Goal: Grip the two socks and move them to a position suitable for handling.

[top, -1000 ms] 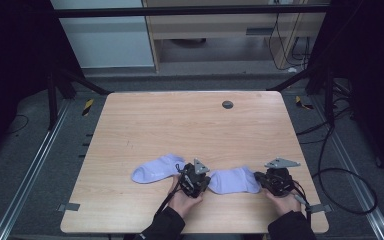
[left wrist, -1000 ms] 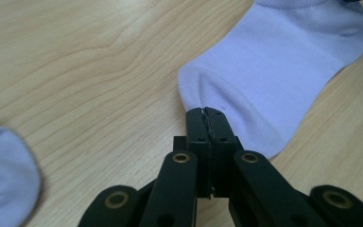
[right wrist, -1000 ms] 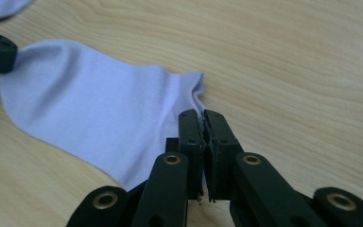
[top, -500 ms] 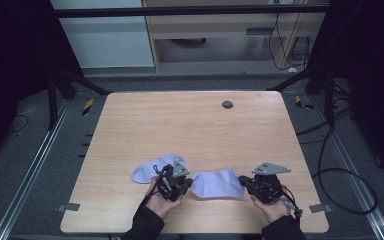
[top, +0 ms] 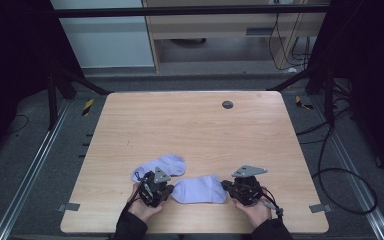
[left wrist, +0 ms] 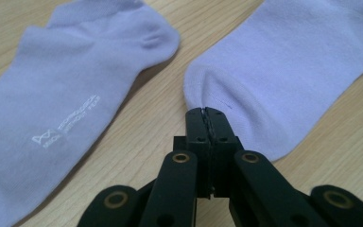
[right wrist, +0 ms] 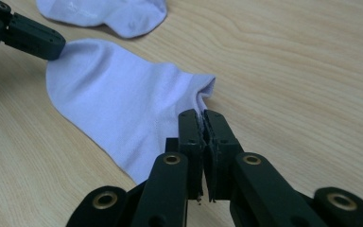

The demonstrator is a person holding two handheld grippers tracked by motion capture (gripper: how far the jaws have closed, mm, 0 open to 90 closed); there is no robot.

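Observation:
Two lavender ankle socks lie on the wooden table (top: 190, 125). The near sock (top: 200, 189) is stretched flat between the two grippers. My left gripper (top: 169, 189) is shut on its toe end; the closed jaws pinch the toe's edge (left wrist: 205, 111) of this sock (left wrist: 283, 66). My right gripper (top: 226, 186) is shut on its cuff end, jaws together on the sock's (right wrist: 118, 94) opening (right wrist: 203, 116). The second sock (top: 162, 165) lies flat just behind the left gripper, with small white print on it (left wrist: 66, 90). The left gripper's jaw tip (right wrist: 28, 35) touches the toe in the right gripper view.
A dark round grommet (top: 227, 104) sits near the table's far edge. The table's front edge (top: 195, 232) runs just below the hands. Cables (top: 330, 165) trail on the floor to the right. The far half of the table is bare wood.
Both grippers have moved left along the table's front, carrying the near sock with them, so its toe now lies close beside the second sock. The second sock has stayed put.

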